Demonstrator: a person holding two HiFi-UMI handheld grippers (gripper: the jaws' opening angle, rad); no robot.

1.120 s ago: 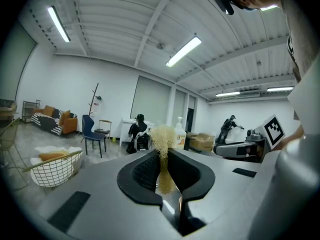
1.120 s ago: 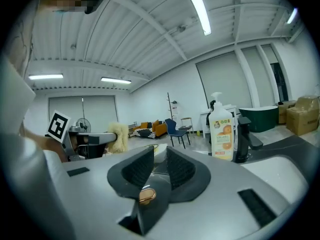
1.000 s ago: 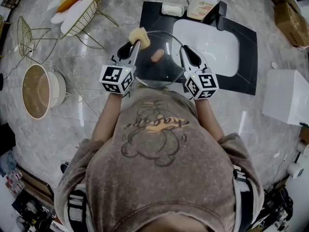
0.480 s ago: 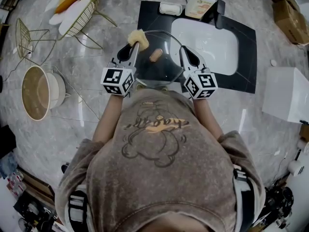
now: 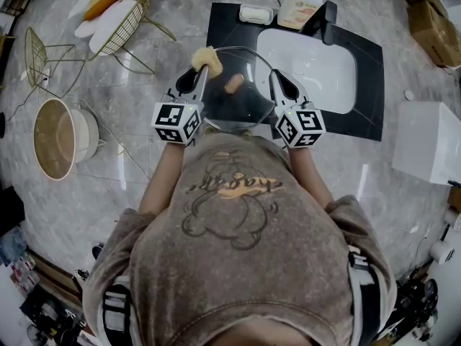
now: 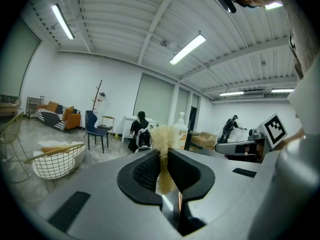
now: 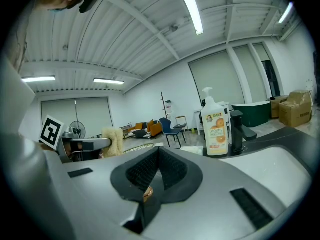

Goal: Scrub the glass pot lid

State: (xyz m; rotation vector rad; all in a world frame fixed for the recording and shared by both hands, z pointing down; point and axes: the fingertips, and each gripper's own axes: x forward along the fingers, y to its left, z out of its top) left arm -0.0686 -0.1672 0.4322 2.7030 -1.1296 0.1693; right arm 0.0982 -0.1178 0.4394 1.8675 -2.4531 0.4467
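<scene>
While in right tool [image 5: 274, 74], glass lid [image 5: 235, 101].

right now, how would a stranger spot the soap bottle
Start at the white sink basin set in the black slab. At its far edge, just left of the black faucet, stands the pump bottle. Only it is tall, with oranges on its label; the white soap beside it lies flat.

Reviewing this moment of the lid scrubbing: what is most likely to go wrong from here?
1. The right gripper seems to pinch only the thin rim of the glass pot lid. Scrubbing pressure might twist it loose onto the black sink surround.
2. The left gripper clamps the loofah by a narrow strip, so it might pull out mid-stroke.
</scene>
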